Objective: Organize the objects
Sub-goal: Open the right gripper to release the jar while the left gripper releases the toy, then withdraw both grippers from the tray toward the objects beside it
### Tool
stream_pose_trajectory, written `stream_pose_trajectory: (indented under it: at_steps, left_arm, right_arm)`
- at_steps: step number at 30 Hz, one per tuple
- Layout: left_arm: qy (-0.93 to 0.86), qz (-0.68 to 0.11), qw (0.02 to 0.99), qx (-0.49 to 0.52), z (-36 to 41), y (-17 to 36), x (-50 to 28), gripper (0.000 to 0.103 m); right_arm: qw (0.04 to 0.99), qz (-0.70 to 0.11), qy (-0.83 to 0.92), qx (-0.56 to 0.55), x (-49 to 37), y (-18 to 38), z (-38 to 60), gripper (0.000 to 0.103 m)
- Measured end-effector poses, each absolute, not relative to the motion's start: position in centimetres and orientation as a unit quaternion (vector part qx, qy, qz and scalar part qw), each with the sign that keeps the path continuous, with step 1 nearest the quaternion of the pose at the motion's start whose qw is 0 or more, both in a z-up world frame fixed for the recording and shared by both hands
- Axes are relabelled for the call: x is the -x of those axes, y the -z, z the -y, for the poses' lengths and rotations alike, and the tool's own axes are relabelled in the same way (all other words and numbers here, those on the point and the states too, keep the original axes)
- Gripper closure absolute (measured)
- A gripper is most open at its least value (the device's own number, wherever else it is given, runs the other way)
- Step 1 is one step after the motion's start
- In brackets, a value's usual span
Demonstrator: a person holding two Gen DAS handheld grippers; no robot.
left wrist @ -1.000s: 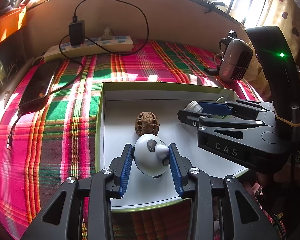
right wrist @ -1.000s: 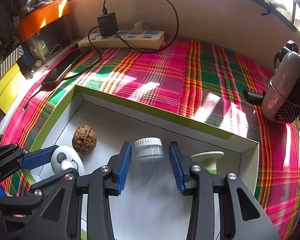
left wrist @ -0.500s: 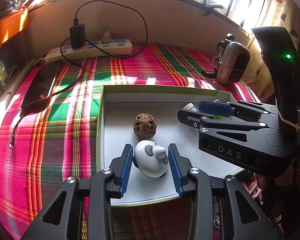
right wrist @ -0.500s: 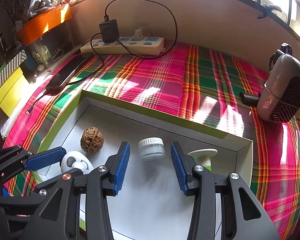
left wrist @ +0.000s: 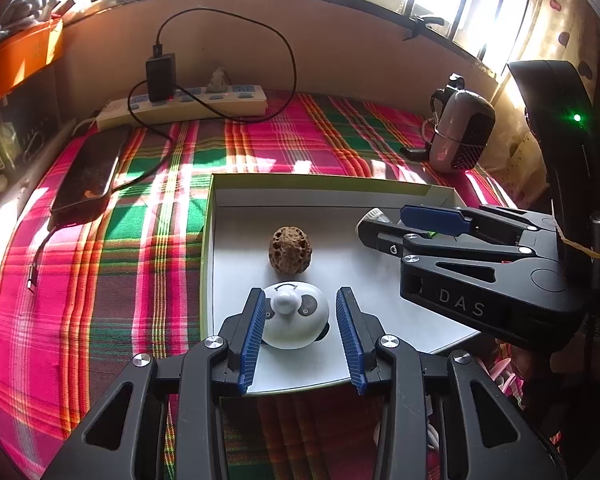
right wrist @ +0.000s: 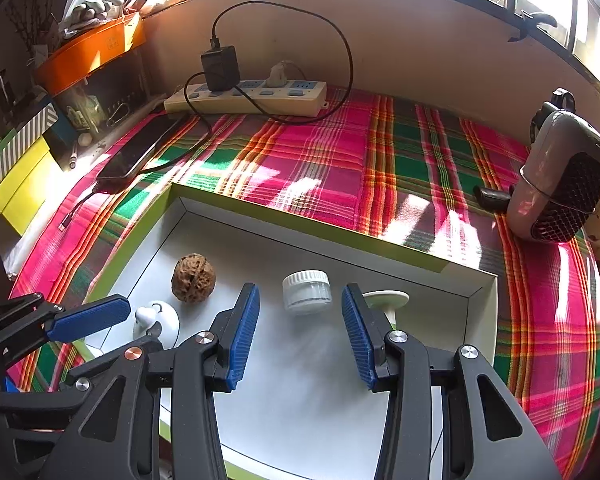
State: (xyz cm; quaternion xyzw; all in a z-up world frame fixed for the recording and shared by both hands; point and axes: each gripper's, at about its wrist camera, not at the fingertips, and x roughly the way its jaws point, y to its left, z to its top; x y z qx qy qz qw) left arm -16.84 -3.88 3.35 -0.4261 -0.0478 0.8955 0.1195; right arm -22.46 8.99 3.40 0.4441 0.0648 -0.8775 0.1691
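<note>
Both my grippers are released: the left gripper (left wrist: pixel 300 336) straddles the panda toy (left wrist: pixel 296 320) near the box's (left wrist: pixel 328 180) front edge, my right gripper (right wrist: pixel 300 332) has just widened around the small jar (right wrist: pixel 306 291) mid-box; next, withdraw clear

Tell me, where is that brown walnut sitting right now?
The walnut lies inside the shallow white box, toward its left side in both wrist views, just beyond the white panda toy and left of the small white-capped jar.
</note>
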Motion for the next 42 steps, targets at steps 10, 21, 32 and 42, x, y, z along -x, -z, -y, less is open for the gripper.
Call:
stream_pose_trajectory:
  at_steps: [10,21,32,42]
  left_arm:
    - [-0.9,0.051,0.118,0.416,4.4,-3.9,15.3,0.068]
    - [-0.91,0.056,0.116,0.394,5.1,-4.6,12.3,0.068]
    - [-0.904,0.075,0.139,0.397,5.4,-3.8,10.1,0.068]
    - [-0.896,0.085,0.156,0.408,5.1,-2.6,8.9,0.068]
  right_arm:
    - [0.163,-0.057,0.883,-0.436,21.0,-4.1,-9.8,0.059]
    - [0.154,-0.042,0.895,-0.415,17.7,-5.1,-11.3,0.059]
    - [0.131,-0.022,0.907,-0.4,13.6,-5.4,-14.3,0.059]
    - [0.092,-0.008,0.915,-0.393,9.9,-4.9,-17.0,0.058]
